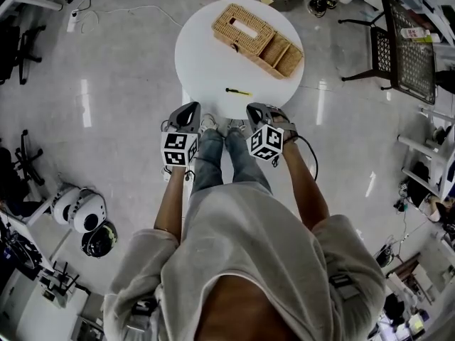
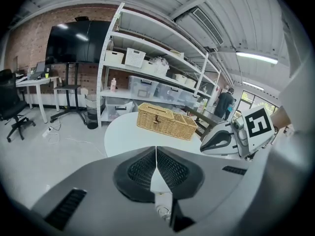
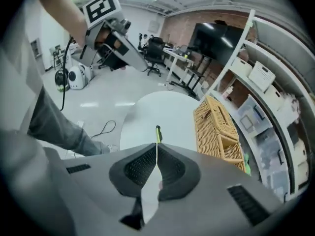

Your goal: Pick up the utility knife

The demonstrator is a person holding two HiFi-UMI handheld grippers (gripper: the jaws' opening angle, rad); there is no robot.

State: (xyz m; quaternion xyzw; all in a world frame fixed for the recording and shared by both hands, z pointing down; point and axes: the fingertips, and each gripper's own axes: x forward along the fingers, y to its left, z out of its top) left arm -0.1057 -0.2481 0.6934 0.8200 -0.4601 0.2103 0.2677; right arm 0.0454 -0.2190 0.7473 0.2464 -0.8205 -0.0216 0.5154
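Observation:
The utility knife (image 1: 238,91), slim, black and yellow, lies on the round white table (image 1: 206,62) near its front edge. In the right gripper view the utility knife (image 3: 158,133) shows just past the closed jaw tips. My right gripper (image 1: 257,110) is shut and empty, hovering at the table's near edge, a little right of the knife. My left gripper (image 1: 186,112) is shut and empty too, off the table's front left edge. In the left gripper view the left gripper (image 2: 156,149) points across the table; the knife is hidden there.
A wicker basket (image 1: 256,40) with a lidded part and open compartments stands on the table's far half. A black mesh chair (image 1: 402,48) is at the right, helmets (image 1: 82,212) on the floor at left. Shelving (image 2: 147,77) stands behind the table.

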